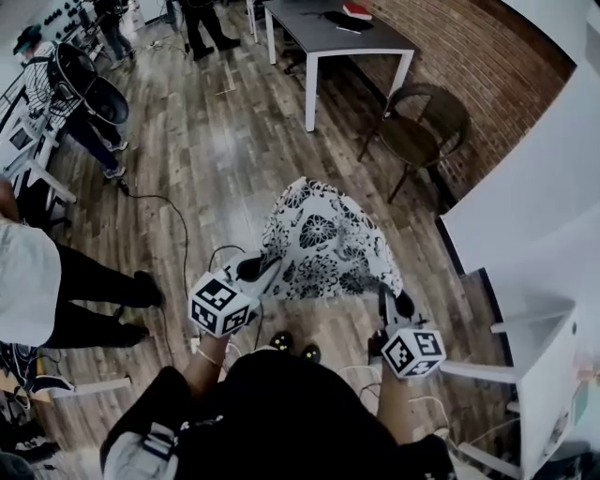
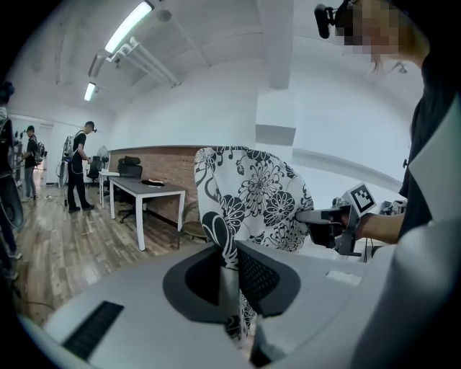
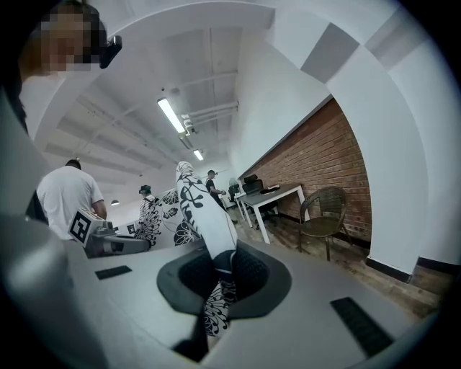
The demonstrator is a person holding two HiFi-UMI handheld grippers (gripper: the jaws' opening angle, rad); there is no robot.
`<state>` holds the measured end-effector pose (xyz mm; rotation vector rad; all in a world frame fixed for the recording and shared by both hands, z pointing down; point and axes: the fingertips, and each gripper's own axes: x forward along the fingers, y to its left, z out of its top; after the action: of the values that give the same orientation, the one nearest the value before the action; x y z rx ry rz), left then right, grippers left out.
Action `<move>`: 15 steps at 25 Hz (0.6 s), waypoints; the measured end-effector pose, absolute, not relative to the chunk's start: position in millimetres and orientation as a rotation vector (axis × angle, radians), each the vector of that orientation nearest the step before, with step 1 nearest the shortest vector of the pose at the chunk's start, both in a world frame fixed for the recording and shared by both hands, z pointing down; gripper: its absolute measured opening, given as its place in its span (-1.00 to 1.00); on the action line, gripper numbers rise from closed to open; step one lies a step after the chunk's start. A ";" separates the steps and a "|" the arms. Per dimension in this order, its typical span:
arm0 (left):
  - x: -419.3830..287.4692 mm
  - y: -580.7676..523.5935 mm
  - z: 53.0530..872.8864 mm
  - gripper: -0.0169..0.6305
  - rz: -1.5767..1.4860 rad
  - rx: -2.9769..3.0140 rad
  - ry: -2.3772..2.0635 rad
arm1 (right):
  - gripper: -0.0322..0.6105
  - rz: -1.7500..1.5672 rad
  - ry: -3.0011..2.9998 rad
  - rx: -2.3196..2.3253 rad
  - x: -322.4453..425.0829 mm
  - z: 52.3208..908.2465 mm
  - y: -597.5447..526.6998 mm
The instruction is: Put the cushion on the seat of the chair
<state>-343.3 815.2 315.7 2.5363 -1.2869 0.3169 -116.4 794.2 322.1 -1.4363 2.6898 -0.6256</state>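
Cushion [image 1: 323,239], white with black flowers, hangs in the air above the wood floor [image 1: 216,141], stretched between the two claws in front of the person. The left claw [image 1: 270,267] is clenched on the cushion's left edge. In the left gripper view the cloth runs down between its dark pads [image 2: 258,277], which press on it from both sides. The right claw [image 1: 384,298] is clenched on the opposite edge, and the right gripper view shows a fold of the printed cloth squeezed between its pads [image 3: 248,274]. Both claws point nearly level, and the cushion rises above them.

The chair [image 1: 417,131], brown with a round seat, stands by the brick wall [image 1: 487,66], beyond the cushion and well apart from it. A white surface [image 1: 333,37] stands just beside the chair, with a red book [image 1: 357,10] on it. A person in a white top [image 1: 19,281] stands at the left, and others stand farther off.
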 end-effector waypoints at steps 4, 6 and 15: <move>-341.7 820.0 318.3 -0.91 0.329 2.514 -1.315 | -0.87 -0.646 2.712 -1.391 -118.7 326.1 794.4; -340.9 819.4 317.7 -0.91 0.340 2.516 -1.324 | -0.87 -0.648 2.709 -1.379 -117.8 326.9 793.1; -334.4 813.8 324.2 -0.91 0.352 2.516 -1.310 | -0.87 -0.668 2.715 -1.388 -114.1 336.2 788.3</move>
<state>-334.4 813.8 324.2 2.5161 -1.3096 0.3519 -114.1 788.3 336.2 -1.3876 2.7151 -0.6676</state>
